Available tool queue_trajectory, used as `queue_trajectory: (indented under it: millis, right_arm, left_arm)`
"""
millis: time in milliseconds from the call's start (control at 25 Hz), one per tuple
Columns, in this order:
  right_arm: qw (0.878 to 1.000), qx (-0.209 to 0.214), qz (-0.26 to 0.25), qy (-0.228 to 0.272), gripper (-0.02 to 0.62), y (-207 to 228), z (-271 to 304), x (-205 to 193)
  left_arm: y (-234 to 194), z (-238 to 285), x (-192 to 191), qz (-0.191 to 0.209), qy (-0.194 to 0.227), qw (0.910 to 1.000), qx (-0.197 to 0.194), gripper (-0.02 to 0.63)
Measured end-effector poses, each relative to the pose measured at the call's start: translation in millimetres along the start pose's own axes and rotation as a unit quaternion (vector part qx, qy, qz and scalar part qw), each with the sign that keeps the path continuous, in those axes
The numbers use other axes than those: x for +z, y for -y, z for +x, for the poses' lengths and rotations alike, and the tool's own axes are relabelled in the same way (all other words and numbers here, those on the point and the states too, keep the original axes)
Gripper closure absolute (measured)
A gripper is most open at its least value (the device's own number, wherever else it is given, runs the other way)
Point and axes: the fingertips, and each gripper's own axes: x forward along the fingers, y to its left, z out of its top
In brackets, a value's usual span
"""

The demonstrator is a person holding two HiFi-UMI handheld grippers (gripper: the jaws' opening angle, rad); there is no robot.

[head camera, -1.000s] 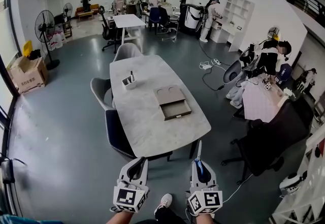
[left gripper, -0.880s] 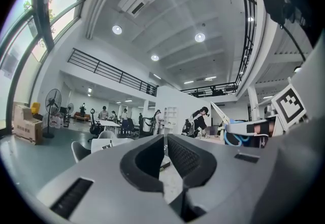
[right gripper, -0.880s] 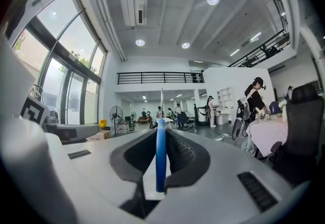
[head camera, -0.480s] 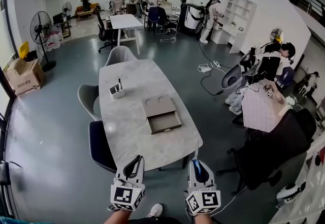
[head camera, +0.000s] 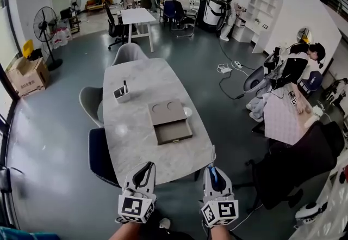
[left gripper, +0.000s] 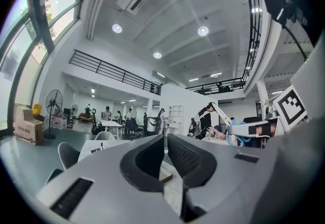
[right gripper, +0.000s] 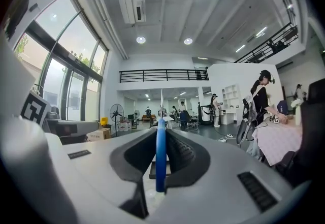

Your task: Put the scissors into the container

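Note:
My right gripper (head camera: pixel 212 170) is shut on a pair of scissors (head camera: pixel 213 174) with a blue handle; the thin blades stick out forward past the jaws. In the right gripper view the blue handle (right gripper: pixel 160 157) stands edge-on between the pads of the right gripper (right gripper: pixel 161 139). My left gripper (head camera: pixel 145 168) is shut with nothing in it, and the left gripper view shows the left gripper (left gripper: pixel 165 140) with its pads together. Both hang just before the near end of the long pale table (head camera: pixel 133 141). A small white container (head camera: pixel 121 92) with a dark item upright in it stands at the table's far left.
A grey open box (head camera: pixel 169 122) lies mid-table. Chairs (head camera: pixel 90 104) line the table's left side, with a dark one (head camera: pixel 101 158) near me. A black office chair (head camera: pixel 296 171) and seated people (head camera: pixel 296 67) are on the right. A fan (head camera: pixel 44 26) and cardboard box (head camera: pixel 26 75) stand far left.
The view has moved closer to the table, whose near end now lies just in front of both grippers. The grippers keep their pose, the right one still holding the scissors.

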Motion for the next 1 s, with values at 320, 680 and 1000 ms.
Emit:
queue_trajectory:
  millis: [320, 680, 1000]
  right_arm:
    - [1.0, 0.013, -0.004, 0.003, 0.552, 19, 41, -1]
    - [1.0, 0.02, -0.005, -0.012, 0.552, 36, 110, -12]
    - [0.997, 0.043, -0.019, -0.055, 0.552, 39, 185, -53]
  left_arm:
    - [-7, 43, 0, 0.002, 0.005, 1.0, 0.006, 0.574]
    - [-33, 111, -7, 0.0, -0.003, 1.0, 0.004, 0.574]
    - [-69, 162, -39, -0.01, -0.037, 0.9993, 0.002, 0.574]
